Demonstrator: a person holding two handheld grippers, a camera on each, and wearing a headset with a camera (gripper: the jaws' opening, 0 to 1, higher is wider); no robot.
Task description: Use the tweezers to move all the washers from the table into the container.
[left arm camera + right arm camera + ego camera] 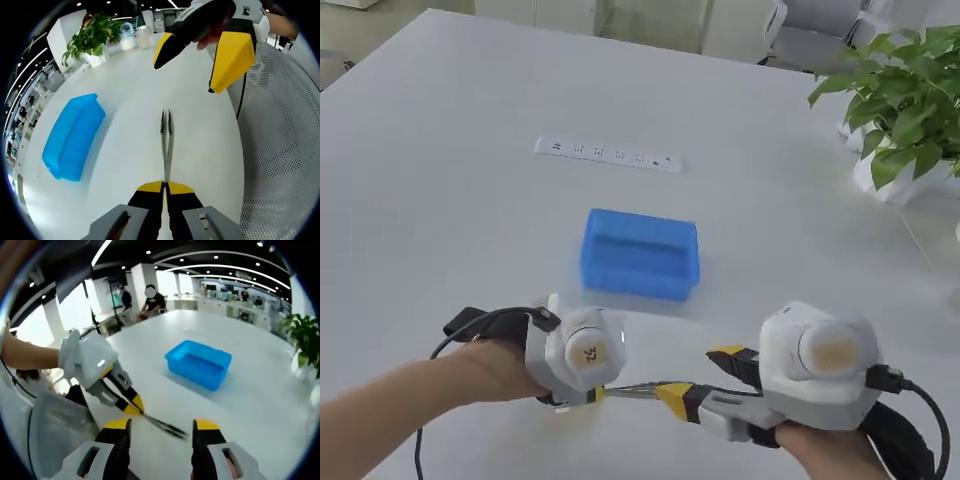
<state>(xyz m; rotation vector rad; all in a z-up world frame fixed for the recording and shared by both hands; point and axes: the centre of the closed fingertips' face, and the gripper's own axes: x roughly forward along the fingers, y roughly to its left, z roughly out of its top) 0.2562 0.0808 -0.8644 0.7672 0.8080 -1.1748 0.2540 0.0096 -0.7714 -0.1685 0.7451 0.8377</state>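
Note:
My left gripper (597,393) (165,187) is shut on a pair of metal tweezers (635,390) (166,140), which point straight out from its yellow jaw tips. My right gripper (700,372) (161,424) faces it, open, and the tweezers' tips (170,429) lie between its two jaws without touching either. In the left gripper view the right gripper (184,77) hangs open just beyond the tweezers' end. The blue container (640,255) (72,132) (199,362) stands on the white table (470,200), a little beyond both grippers.
A white power strip (608,153) lies farther back on the table. A potted plant (905,100) (305,340) stands at the far right. A grey perforated surface (280,125) lies off the table's near edge. People stand in the room behind.

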